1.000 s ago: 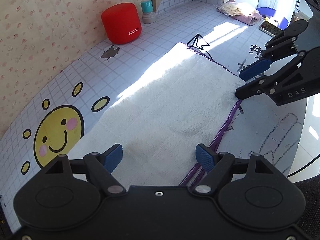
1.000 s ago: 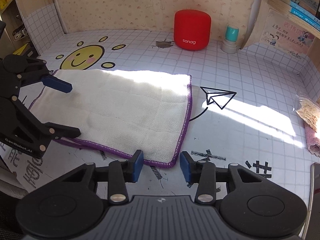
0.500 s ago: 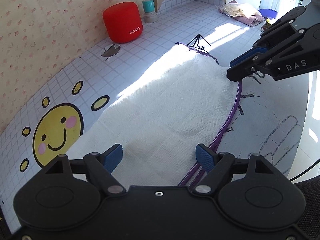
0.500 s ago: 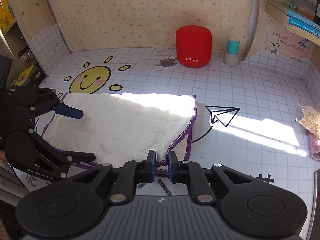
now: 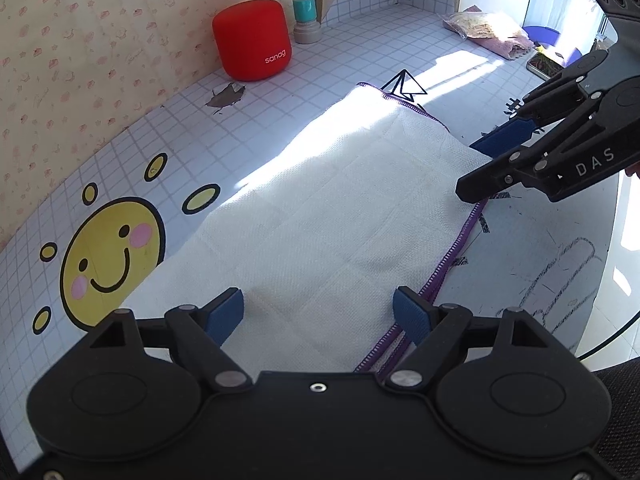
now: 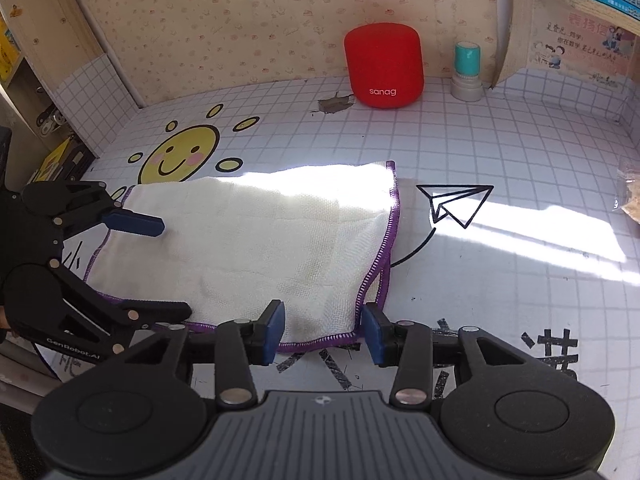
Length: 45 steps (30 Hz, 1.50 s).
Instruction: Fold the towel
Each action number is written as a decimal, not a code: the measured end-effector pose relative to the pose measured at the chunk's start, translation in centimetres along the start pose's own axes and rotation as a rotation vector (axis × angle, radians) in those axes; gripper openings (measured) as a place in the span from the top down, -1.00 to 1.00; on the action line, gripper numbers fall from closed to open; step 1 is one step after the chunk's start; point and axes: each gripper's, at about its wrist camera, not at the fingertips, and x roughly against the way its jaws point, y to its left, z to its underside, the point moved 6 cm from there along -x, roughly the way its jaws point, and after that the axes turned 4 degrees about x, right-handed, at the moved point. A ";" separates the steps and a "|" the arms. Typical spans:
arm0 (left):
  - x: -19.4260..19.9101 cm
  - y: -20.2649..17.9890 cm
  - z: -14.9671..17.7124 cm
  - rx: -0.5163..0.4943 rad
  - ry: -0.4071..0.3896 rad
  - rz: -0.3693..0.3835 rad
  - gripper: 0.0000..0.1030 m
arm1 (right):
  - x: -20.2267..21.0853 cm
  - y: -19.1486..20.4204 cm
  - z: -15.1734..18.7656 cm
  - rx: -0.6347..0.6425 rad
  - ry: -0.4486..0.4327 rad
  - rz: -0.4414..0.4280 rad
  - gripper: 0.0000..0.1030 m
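Now towel (image 6: pixel 256 240) flat, both tongs (image 6: pixel 323 332) agape

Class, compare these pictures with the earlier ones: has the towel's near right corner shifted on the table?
Yes. In the right wrist view the towel has its near right corner drawn in leftward, farther from the paper plane drawing, with the purple hem doubled there.

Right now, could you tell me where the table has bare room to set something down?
Bare grid lies between the towel and the red speaker, and right of the paper-plane drawing. The near edge is crowded by the left gripper and right gripper.
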 end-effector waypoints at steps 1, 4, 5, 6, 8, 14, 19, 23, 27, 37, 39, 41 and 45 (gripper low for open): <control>0.0 0.0 0.0 0.002 0.000 0.001 -0.62 | 0.0 -0.1 0.1 -0.009 -0.004 -0.006 0.18; 0.0 0.1 0.1 0.008 0.000 0.004 -0.62 | 0.1 -0.2 0.1 -0.024 0.003 -0.021 0.17; 0.0 0.1 0.1 0.009 0.000 0.005 -0.62 | 0.1 -0.2 0.1 -0.023 0.006 -0.022 0.17; 0.0 0.1 0.1 0.010 -0.001 0.006 -0.62 | 0.2 -0.3 0.0 -0.031 0.011 -0.020 0.17; 0.0 0.1 0.1 0.012 -0.001 0.007 -0.62 | 0.5 -0.3 -0.5 -0.057 -0.006 -0.043 0.17; 0.2 0.3 -0.1 0.010 0.002 -0.004 -0.62 | -0.3 0.0 -1.6 -0.083 -0.008 -0.063 0.17; 0.2 1.1 -0.1 0.028 -0.004 -0.027 -0.62 | -1.1 0.3 -1.1 -0.091 0.001 -0.082 0.13; -0.2 2.4 -0.1 0.084 -0.004 -0.027 -0.63 | -0.8 -0.2 -0.7 -0.115 0.002 -0.082 0.14; -0.1 3.2 0.0 0.098 -0.002 -0.038 -0.63 | -0.3 -0.4 -0.3 -0.079 0.019 -0.057 0.20; 0.3 4.3 1.3 0.133 0.005 -0.033 -0.66 | 0.4 -0.6 0.5 0.000 0.047 0.030 0.25; 0.5 4.1 1.5 0.125 0.007 -0.032 -0.66 | 0.4 -0.9 0.4 0.002 0.054 0.059 0.25; 0.7 4.0 1.6 0.110 0.007 -0.040 -0.66 | 0.5 -1.1 -0.1 0.009 0.058 0.112 0.21; 0.9 3.9 1.6 0.098 0.005 -0.044 -0.66 | 0.5 -1.1 -1.3 0.064 0.046 0.161 0.20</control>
